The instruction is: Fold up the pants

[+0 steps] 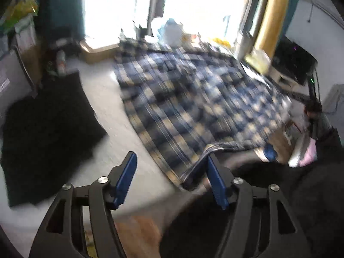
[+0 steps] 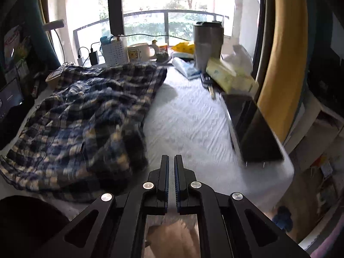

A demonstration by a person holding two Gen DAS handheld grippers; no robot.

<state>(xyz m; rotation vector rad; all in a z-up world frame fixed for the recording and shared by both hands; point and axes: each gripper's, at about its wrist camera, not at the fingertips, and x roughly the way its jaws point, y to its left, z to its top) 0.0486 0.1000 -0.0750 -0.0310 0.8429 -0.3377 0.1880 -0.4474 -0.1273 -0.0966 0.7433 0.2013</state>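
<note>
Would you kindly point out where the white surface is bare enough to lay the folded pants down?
A bare white strip runs between the plaid pants and the dark box. The window end is crowded: basket, tumbler, tissue box.

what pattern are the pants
Blue, navy and cream plaid pants; clearest in the right wrist view.

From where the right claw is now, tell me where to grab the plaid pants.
Take the plaid pants at the bunched near edge, coming in from the bare mattress side. That raised fold probably gives the shut right claw something to pinch once opened.
</note>
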